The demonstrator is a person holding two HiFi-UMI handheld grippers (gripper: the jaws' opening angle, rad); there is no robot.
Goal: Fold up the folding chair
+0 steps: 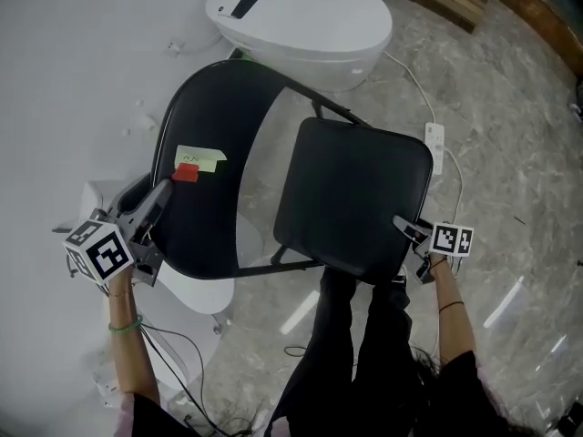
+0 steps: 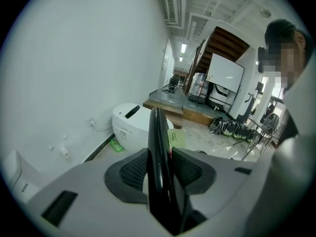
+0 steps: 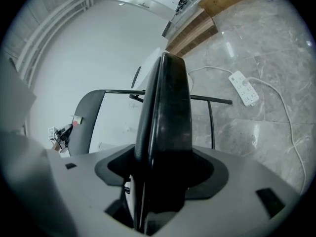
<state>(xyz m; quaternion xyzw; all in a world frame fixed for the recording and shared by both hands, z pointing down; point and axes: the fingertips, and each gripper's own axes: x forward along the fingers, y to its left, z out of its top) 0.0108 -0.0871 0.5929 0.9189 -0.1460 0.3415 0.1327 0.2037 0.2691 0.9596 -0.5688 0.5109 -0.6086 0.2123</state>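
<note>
The black folding chair [image 1: 301,189], steel-framed and padded, stands open on the grey marble floor [image 1: 510,198] right in front of the person, close to a white wall. Its rounded black backrest [image 1: 214,212] is pinched at the edge by the left gripper [image 1: 162,194], both pads bearing on the panel. The right gripper [image 1: 405,228] is clamped on the front corner of the square black seat [image 1: 355,198], whose thick edge fills the gap between its pads.

The step looks like swinging the seat up toward the backrest. It should go best if the left grip holds the back as an anchor while the right lifts along the hinge's arc, not straight up (smooth vinyl could slip from a corner hold). The person's legs stand just under the seat, so the frame needs room as it collapses.

A yellow-green sticky note [image 1: 200,159] on the backrest carries a faint handwritten mark I cannot read; the small red tag [image 1: 186,173] beneath it shows no writing. A white rounded appliance [image 1: 301,21] with a dark slot stands behind the chair, and a white corded power strip [image 1: 435,147] lies on the floor; neither shows legible branding.
</note>
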